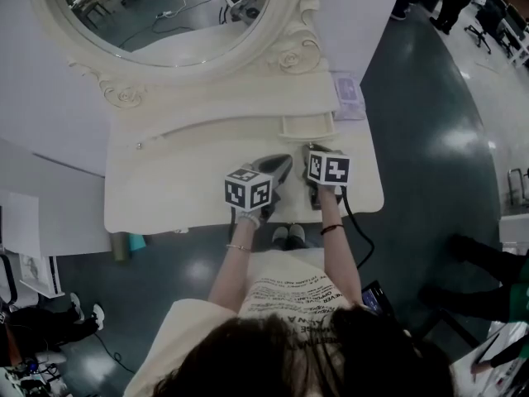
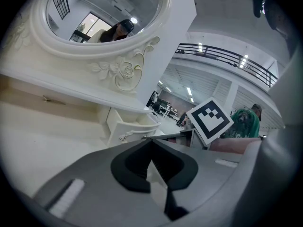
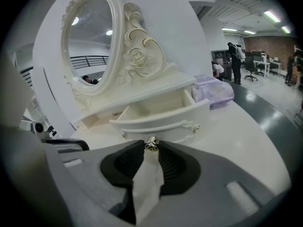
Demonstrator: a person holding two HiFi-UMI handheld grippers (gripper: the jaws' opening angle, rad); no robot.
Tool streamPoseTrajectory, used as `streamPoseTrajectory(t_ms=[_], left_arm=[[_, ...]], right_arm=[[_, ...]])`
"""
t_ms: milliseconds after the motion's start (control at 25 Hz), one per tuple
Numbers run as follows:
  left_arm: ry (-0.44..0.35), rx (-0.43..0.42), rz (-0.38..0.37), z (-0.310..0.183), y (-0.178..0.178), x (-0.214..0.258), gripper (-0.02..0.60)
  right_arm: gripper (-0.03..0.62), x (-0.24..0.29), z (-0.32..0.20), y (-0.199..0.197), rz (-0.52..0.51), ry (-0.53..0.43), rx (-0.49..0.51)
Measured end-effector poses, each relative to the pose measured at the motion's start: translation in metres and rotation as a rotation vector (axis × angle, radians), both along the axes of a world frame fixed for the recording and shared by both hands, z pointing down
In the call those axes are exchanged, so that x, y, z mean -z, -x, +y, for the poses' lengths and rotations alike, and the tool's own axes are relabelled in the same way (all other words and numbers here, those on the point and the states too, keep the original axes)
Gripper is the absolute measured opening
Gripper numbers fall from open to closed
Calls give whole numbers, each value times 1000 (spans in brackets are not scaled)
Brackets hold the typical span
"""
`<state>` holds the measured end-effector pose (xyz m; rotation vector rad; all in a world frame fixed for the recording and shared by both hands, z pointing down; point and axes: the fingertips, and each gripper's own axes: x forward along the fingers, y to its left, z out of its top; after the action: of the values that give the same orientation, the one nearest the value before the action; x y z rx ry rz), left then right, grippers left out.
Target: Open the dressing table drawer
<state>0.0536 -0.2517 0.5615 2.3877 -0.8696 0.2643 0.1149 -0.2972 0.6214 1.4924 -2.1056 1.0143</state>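
At the tips of the right hand-held gripper (image 3: 151, 149), the drawer (image 3: 161, 119) stood pulled open.
Its jaws were clamped on the small metal knob (image 3: 151, 144) at the middle of the drawer's curved front. The drawer's pale inside showed just beyond them, below the oval mirror (image 3: 90, 37). A lilac packet (image 3: 213, 90) lay on the bench (image 3: 236, 141) beyond that gripper and to its right, beside the drawer. The left hand-held gripper (image 2: 151, 143) was held low over the bench just left of the right one. Its jaws were together at the tips with nothing between them, and the open drawer lay ahead of it.
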Motion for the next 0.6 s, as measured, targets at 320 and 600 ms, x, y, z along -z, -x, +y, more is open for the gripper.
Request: streamPoseTrajectory(t_ms=[320,600], left_arm=[[2,-17,8,1,-4,0,-3],[-11,-21,2,-1,0,3,-3]], right_arm=[[110,0,1,-1,-16,-7,8],[112,15,11,-3,-37,-28,70]])
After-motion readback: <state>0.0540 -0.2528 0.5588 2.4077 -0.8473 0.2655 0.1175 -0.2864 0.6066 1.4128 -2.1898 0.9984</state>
